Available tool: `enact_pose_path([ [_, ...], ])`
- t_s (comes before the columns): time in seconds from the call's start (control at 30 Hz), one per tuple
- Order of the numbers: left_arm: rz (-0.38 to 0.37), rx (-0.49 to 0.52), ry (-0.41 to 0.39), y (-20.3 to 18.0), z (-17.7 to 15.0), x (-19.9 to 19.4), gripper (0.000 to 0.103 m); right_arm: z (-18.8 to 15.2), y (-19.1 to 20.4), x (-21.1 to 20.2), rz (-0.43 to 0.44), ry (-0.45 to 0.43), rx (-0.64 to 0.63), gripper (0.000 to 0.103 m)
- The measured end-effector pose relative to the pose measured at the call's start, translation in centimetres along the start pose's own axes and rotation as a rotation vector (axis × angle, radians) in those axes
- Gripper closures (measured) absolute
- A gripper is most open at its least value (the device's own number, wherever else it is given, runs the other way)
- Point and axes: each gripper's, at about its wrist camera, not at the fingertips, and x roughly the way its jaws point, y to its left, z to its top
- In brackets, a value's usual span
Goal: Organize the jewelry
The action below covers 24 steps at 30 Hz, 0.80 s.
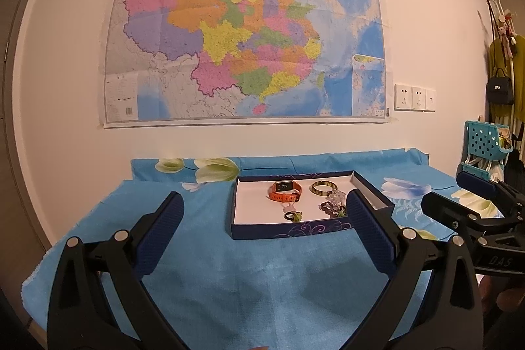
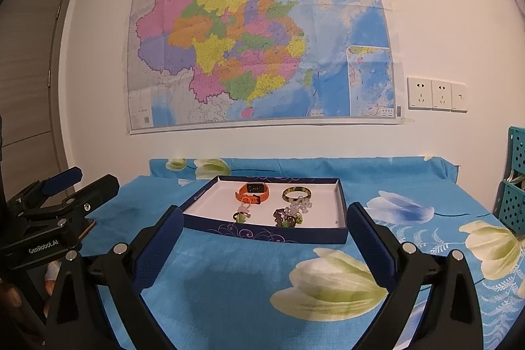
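A shallow dark-blue box (image 1: 249,232) (image 2: 341,202) with a white inside lies on the blue flowered cloth. In it are an orange watch (image 1: 284,191) (image 2: 252,192), a green bangle (image 1: 324,188) (image 2: 296,194), a bead bracelet (image 1: 331,205) (image 2: 288,217) and a small ring (image 1: 292,215) (image 2: 241,216). My left gripper (image 1: 264,212) is open and empty, held in front of the box. My right gripper (image 2: 264,218) is open and empty, also in front of the box. Each gripper shows at the edge of the other's view, the right gripper (image 1: 459,195) and the left gripper (image 2: 85,182).
A large map (image 1: 242,35) hangs on the wall behind the table. Wall sockets (image 1: 414,97) are to its right. A teal perforated basket (image 1: 485,145) and hanging bags stand at the far right. A door (image 2: 29,81) is at the left.
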Motion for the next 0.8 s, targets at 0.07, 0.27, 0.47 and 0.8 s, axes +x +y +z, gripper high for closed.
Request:
enact_pose_path([
  [0.07, -0.001, 0.001, -0.001, -0.08, -0.03, 0.09, 0.006, 0.04, 0.00, 0.05, 0.001, -0.002, -0.003, 0.007],
  [0.27, 0.000, 0.002, -0.004, -0.14, -0.08, 0.05, 0.006, 0.00, -0.44, -0.21, -0.008, -0.017, 0.007, 0.007],
  [0.47, 0.000, 0.000, -0.003, -0.17, -0.10, 0.04, 0.006, -0.01, -0.59, -0.16, -0.007, -0.015, 0.011, 0.007],
  [0.8, -0.001, 0.000, -0.002, -0.05, -0.24, 0.05, 0.006, -0.07, -0.58, -0.17, -0.007, -0.015, 0.011, 0.007],
])
